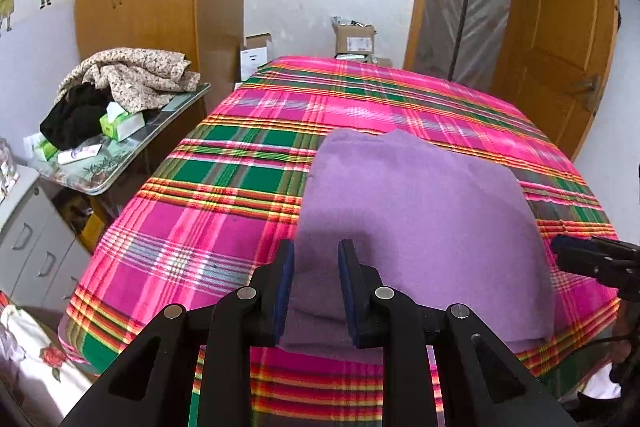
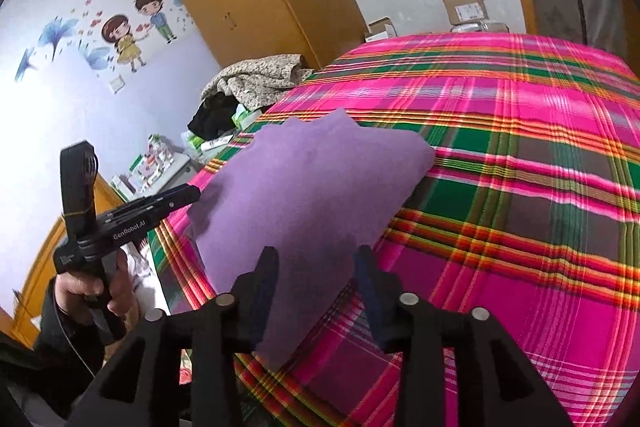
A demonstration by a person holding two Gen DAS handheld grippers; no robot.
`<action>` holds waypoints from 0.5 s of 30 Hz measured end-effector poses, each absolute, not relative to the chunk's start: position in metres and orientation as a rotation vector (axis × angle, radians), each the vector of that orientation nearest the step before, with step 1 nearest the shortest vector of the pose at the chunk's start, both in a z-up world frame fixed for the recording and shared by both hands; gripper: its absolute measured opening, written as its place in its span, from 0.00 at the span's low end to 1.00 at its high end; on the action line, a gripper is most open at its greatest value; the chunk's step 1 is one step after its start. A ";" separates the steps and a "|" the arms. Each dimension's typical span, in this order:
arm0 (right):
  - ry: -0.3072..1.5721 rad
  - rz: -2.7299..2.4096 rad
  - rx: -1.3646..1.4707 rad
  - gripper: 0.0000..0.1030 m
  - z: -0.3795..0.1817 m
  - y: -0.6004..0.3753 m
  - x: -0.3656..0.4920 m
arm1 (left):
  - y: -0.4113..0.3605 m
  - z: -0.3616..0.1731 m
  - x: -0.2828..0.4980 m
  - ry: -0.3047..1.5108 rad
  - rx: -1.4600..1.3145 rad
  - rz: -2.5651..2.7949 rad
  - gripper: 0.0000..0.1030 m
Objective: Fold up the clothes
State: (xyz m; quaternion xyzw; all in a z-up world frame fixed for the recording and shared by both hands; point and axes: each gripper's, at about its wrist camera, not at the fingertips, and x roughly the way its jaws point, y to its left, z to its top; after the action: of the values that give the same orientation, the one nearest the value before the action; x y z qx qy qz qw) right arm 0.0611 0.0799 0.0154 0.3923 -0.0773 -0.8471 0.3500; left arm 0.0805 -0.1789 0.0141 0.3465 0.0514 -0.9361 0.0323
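Folded purple fleece garment point(image 1: 420, 211), lower-centre on pink-green plaid bed cover point(image 1: 224, 227), looks soft, light, floppy: take its near folded edge; left gripper point(image 1: 316, 291) clamps that edge, right gripper point(image 2: 316, 291) spread, grasping nothing.

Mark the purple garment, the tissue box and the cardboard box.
purple garment point(image 1: 420, 211), left wrist view, middle of its folded top.
tissue box point(image 1: 122, 123), left wrist view, its green side.
cardboard box point(image 1: 354, 41), left wrist view, its front face.
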 end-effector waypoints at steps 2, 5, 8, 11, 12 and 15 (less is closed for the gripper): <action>-0.250 -2.184 1.039 0.41 0.012 0.084 0.056 | -0.181 0.013 0.077 0.153 1.077 -2.873 0.23; -0.309 -2.169 1.069 0.42 0.008 0.088 0.049 | -0.186 0.010 0.071 0.155 1.097 -2.858 0.25; -0.360 -2.151 1.096 0.43 0.003 0.090 0.043 | -0.191 0.006 0.067 0.166 1.115 -2.848 0.32; -0.409 -2.121 1.124 0.43 -0.003 0.092 0.036 | -0.194 0.001 0.062 0.187 1.142 -2.853 0.34; -0.431 -2.105 1.138 0.44 -0.006 0.092 0.034 | -0.195 0.000 0.061 0.201 1.148 -2.858 0.39; -0.486 -2.059 1.173 0.44 -0.012 0.091 0.028 | -0.200 -0.003 0.058 0.262 1.170 -2.876 0.42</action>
State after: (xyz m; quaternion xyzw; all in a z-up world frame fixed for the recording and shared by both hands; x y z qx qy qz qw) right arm 0.0281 0.0915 -0.0125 0.4536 -0.1881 -0.7961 0.3536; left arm 0.0581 -0.1999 -0.0034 0.3755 0.0839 -0.9229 0.0129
